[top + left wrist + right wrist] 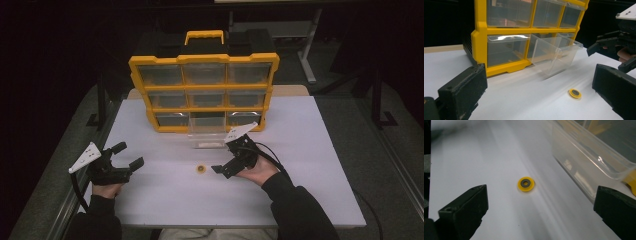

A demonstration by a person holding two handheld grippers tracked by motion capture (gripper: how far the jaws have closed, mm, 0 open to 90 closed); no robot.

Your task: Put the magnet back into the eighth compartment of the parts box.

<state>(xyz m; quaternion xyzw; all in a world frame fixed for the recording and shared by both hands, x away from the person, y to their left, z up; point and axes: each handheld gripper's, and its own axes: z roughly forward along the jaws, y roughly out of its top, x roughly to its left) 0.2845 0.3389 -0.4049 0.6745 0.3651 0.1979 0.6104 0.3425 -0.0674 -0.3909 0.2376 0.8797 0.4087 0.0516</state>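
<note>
A small yellow disc (201,169) with a dark centre lies flat on the white table (310,150). My right gripper (225,156) is just to its right, open, with the disc (526,184) lying ahead between its jaws, untouched. My left gripper (129,154) rests open at the table's left side, well away from the disc (575,93), with nothing between its jaws. A clear plastic drawer (206,132) stands pulled out of the bottom middle slot of the yellow organizer (204,60). The drawer (556,56) looks empty.
The organizer (480,37) stands upright at the table's back centre with several clear drawers and a yellow handle on top. The other drawers sit pushed in. Dark floor and table legs surround the table.
</note>
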